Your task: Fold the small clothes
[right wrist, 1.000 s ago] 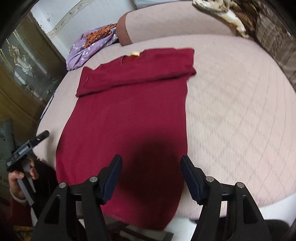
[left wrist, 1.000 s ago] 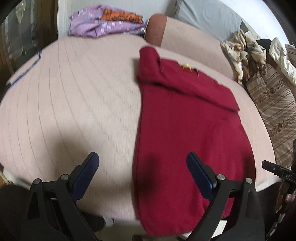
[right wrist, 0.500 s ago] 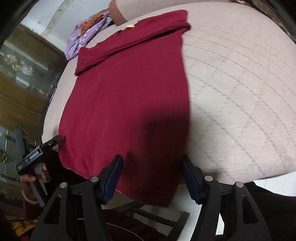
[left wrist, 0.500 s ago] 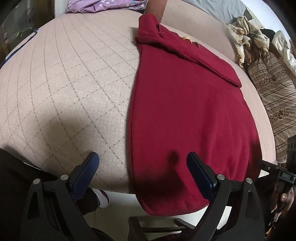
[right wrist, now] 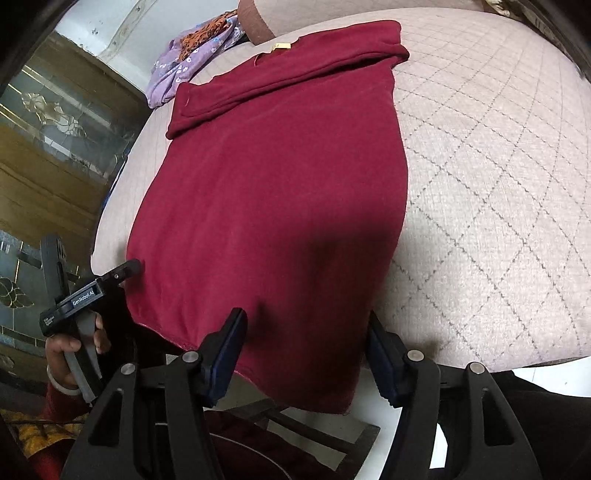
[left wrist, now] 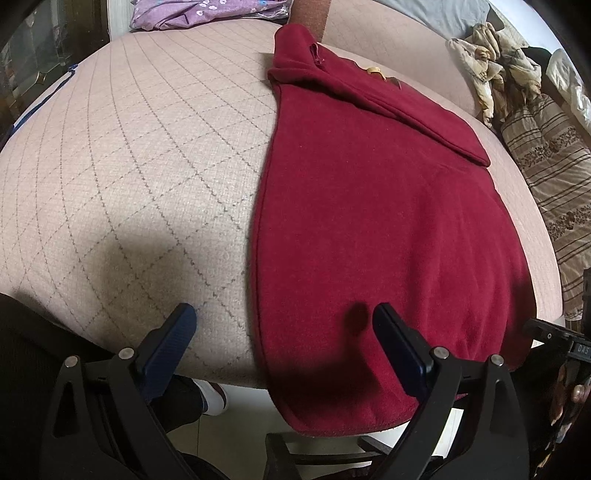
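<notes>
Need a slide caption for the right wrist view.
Open right tongs straddle the hanging hem of a maroon garment spread on a quilted cushion.

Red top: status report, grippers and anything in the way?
Left gripper open, right gripper open, both over the near hem. Red top flat on the cushion, far end folded over. Nothing in the way.

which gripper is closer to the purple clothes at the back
Left. The left gripper sits at the shirt's edge on the purple clothes' side; the right gripper is at its opposite bottom corner.
</notes>
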{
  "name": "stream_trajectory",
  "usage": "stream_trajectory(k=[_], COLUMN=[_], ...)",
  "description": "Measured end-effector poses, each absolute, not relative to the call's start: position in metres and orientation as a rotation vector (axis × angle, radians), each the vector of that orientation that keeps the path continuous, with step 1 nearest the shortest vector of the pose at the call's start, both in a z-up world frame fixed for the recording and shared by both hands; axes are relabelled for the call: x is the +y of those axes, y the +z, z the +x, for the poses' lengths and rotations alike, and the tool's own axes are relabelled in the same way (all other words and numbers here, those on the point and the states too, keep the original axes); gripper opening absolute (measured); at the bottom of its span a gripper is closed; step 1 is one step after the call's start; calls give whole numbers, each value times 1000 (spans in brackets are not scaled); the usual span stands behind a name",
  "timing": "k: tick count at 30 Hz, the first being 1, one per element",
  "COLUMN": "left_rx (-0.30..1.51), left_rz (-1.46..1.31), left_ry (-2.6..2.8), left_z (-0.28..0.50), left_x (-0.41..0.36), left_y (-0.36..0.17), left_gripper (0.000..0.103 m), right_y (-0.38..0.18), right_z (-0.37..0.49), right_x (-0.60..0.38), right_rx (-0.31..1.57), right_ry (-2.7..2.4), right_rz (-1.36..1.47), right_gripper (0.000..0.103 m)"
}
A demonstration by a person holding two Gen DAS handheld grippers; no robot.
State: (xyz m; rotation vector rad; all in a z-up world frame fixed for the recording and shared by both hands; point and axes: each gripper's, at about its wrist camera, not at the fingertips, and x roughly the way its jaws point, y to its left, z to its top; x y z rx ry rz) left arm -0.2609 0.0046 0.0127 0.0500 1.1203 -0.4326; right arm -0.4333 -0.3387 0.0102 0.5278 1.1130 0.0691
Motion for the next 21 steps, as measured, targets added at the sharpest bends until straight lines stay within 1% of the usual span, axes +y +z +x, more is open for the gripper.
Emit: stream_trajectory(k=[9, 13, 17, 20, 21], left_rx=[1087, 1062, 1020, 981, 975], left_rz=[52, 53, 73, 99, 103], left_ry=[-423, -425, -415, -418, -423], left_z=[-266, -270, -275, -280, -280], left_x=[5, 1, -2, -2, -2], left_y=[11, 8, 5, 4, 4], left_gripper=[96, 102, 103, 103, 103], right_y=[8, 8, 8, 8, 8], right_z=[-431, -429, -427, -423, -421], right_x=[-339, -336, -335, -334, -334], right_rx=[1115, 1120, 1128, 1140, 1145], right_ry=[42, 34, 22, 3, 0], right_rz=[531, 519, 511, 516, 516], right_gripper=[64, 68, 69, 73, 77])
